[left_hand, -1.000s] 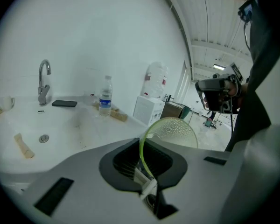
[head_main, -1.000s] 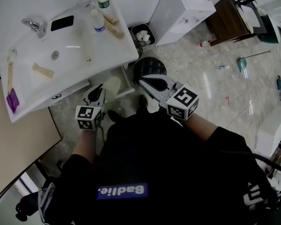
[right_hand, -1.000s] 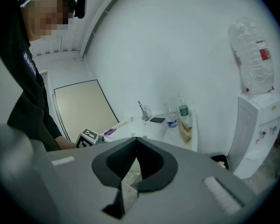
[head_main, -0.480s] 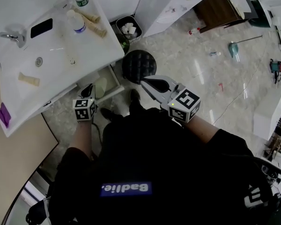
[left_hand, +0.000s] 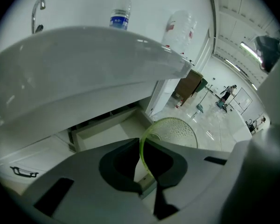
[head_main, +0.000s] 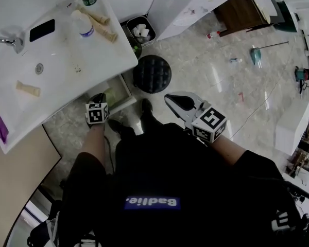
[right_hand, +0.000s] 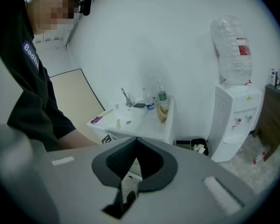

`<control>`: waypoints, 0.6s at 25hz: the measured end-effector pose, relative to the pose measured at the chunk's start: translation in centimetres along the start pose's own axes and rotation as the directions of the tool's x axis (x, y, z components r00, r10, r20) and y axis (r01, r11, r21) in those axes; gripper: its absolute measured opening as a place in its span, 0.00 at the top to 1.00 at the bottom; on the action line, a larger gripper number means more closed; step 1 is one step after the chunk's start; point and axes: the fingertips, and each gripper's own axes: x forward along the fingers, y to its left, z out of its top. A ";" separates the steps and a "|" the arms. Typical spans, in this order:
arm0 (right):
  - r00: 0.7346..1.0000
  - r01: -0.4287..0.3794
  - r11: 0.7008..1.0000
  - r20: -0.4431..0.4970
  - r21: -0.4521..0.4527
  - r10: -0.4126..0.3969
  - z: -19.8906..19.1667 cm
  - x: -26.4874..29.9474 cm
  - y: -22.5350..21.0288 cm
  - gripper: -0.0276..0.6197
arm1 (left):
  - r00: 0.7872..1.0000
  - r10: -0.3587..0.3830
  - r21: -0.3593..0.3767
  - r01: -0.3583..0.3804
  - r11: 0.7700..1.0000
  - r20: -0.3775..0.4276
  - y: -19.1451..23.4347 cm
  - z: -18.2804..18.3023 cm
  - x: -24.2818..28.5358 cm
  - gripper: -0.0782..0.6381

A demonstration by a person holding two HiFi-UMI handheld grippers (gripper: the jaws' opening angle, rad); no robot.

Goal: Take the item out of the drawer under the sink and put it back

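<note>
I judged this was the putting-back step. My left gripper (left_hand: 141,147) was clamped on the thin rim of the green see-through bowl (left_hand: 173,132). So the bowl was out of the drawer (left_hand: 107,130), held in the air. It sat just right of the drawer in the left gripper view. The drawer stood open under the sink (left_hand: 98,59), at the middle left of that view, and its inside looked bare.

Next, I thought, the bowl had to go in over the drawer's wall, staying under the sink's edge. Only then should the gripper let go.

My right gripper (head_main: 170,99) was closed together with nothing in it. It hung over the floor in the middle of the head view, near a round black stool (head_main: 152,73).

The left gripper view showed the grip on the rim and the open drawer. The head view did not: there I saw only the back of that gripper, and the sink top hid most of the drawer. Only the head view showed both grippers, well apart.
</note>
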 end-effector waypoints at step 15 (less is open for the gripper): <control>0.994 0.031 0.999 -0.104 -0.015 -0.032 -3.0 -0.4 -1.0 0.95 | 0.981 0.074 0.067 -0.062 0.996 -0.177 2.8 -2.8 5.0 0.86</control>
